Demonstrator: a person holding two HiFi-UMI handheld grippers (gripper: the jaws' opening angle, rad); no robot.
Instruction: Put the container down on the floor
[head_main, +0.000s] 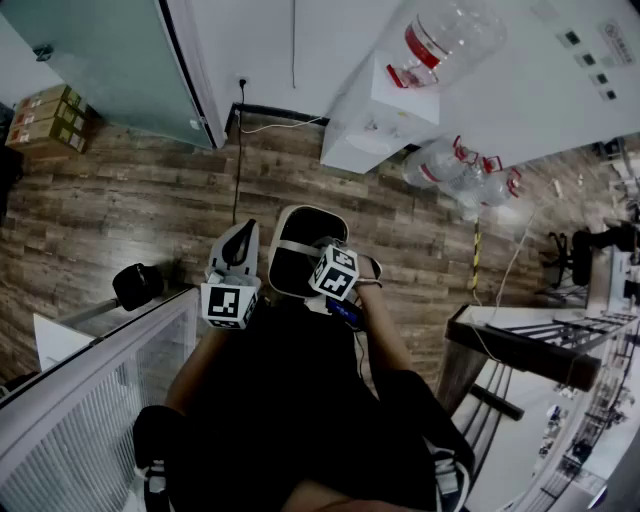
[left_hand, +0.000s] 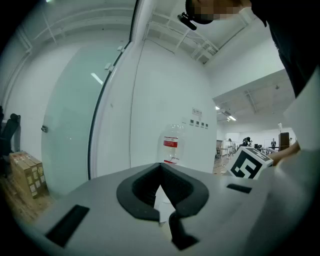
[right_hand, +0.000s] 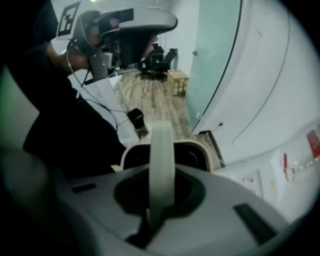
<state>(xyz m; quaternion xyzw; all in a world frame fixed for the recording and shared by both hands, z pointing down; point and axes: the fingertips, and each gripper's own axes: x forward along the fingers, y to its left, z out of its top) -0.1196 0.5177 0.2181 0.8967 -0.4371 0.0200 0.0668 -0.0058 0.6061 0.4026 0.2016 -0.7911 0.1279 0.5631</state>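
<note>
- Head view: my right hand-held gripper (head_main: 322, 262) is closed on the handle (head_main: 295, 247) of the white container (head_main: 290, 275), which is straight ahead of me over the wood floor (head_main: 120, 210). I can't tell whether it touches the floor.
- My left hand-held gripper (head_main: 240, 236) is just beside the container, on its left.
- A dispenser (head_main: 372, 125) stands at the wall beyond, and boxes (head_main: 45, 115) are far left.
- Left gripper view: the jaws of the left hand-held gripper (left_hand: 160, 168) are together with nothing between them. They face the dispenser's bottle (left_hand: 171, 145).
- Right gripper view: the right hand-held gripper (right_hand: 160, 197) clamps the pale handle (right_hand: 162, 150), which stands upright between the jaws. The container's rim (right_hand: 202, 150) is just beyond, with floor (right_hand: 155, 100) behind.
</note>
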